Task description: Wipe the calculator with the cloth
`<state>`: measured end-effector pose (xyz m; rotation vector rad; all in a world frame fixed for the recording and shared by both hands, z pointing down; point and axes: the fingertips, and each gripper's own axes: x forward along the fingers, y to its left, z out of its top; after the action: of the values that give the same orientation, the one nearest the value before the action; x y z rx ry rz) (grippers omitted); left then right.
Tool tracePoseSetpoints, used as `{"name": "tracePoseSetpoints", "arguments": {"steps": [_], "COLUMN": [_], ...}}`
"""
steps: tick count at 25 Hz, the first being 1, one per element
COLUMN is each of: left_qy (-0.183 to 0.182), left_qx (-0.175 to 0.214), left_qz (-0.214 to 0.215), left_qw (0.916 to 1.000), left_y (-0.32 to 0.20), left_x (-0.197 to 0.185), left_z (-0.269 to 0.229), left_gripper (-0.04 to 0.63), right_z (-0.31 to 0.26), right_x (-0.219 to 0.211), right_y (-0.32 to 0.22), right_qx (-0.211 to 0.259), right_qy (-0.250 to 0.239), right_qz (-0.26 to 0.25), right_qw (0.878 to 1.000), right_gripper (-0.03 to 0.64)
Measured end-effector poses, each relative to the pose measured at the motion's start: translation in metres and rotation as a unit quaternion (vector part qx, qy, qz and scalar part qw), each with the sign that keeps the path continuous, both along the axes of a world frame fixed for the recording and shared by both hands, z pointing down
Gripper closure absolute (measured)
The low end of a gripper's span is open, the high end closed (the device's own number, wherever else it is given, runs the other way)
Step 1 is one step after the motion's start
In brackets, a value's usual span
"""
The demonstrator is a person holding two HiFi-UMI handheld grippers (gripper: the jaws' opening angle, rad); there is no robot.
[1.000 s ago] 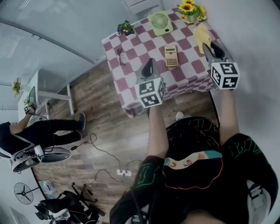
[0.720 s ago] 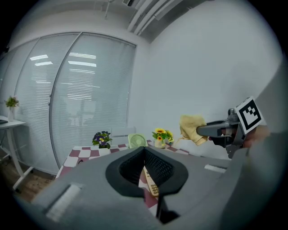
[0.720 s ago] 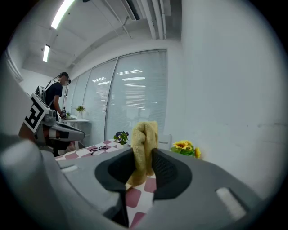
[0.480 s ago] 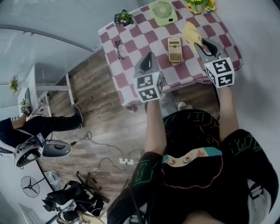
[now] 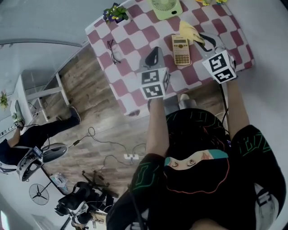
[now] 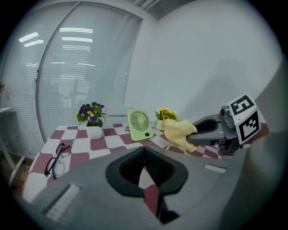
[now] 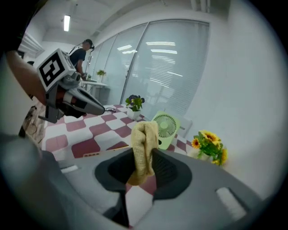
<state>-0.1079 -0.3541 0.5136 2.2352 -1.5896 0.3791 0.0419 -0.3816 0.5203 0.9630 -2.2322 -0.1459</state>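
Observation:
The tan calculator (image 5: 181, 49) lies flat on the checkered table (image 5: 135, 33). My right gripper (image 5: 204, 39) is shut on the yellow cloth (image 5: 191, 32), which hangs just right of the calculator's far end. In the right gripper view the cloth (image 7: 144, 150) stands bunched between the jaws, with a strip of the calculator (image 7: 101, 152) below it. My left gripper (image 5: 155, 50) hovers left of the calculator, shut, with nothing in it. The left gripper view shows the right gripper (image 6: 211, 132) carrying the cloth (image 6: 179, 132) above the table.
A green fan (image 5: 165, 8), a purple flower pot (image 5: 116, 13) and sunflowers (image 7: 208, 146) stand along the table's far side. Glasses (image 5: 112, 50) lie at the left. The near table edge is just under my grippers. A person (image 5: 27, 143) sits far left on the floor side.
The right gripper has lifted the cloth and swung it left toward the calculator. The left gripper has stayed beside the calculator. The table has slid upward in the head view.

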Motion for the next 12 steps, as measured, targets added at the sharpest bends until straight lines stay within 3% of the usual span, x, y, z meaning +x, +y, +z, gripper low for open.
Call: {"name": "tracePoseSetpoints", "arguments": {"steps": [6, 12], "left_qy": [-0.003, -0.003], "left_qx": [-0.025, -0.038], "left_qz": [0.003, 0.004], "left_qw": [0.9997, 0.9993], "left_y": [-0.015, -0.017], "left_x": [-0.013, -0.021], "left_z": [0.019, 0.028], "left_gripper": [0.586, 0.586], "right_z": [0.035, 0.074], "right_x": [-0.029, -0.05], "right_y": [-0.027, -0.024], "right_qx": [0.016, 0.047], "right_qy": [0.117, 0.231], "right_qz": [-0.079, -0.149], "right_qw": [0.99, 0.96], "right_gripper": [0.503, 0.502]}}
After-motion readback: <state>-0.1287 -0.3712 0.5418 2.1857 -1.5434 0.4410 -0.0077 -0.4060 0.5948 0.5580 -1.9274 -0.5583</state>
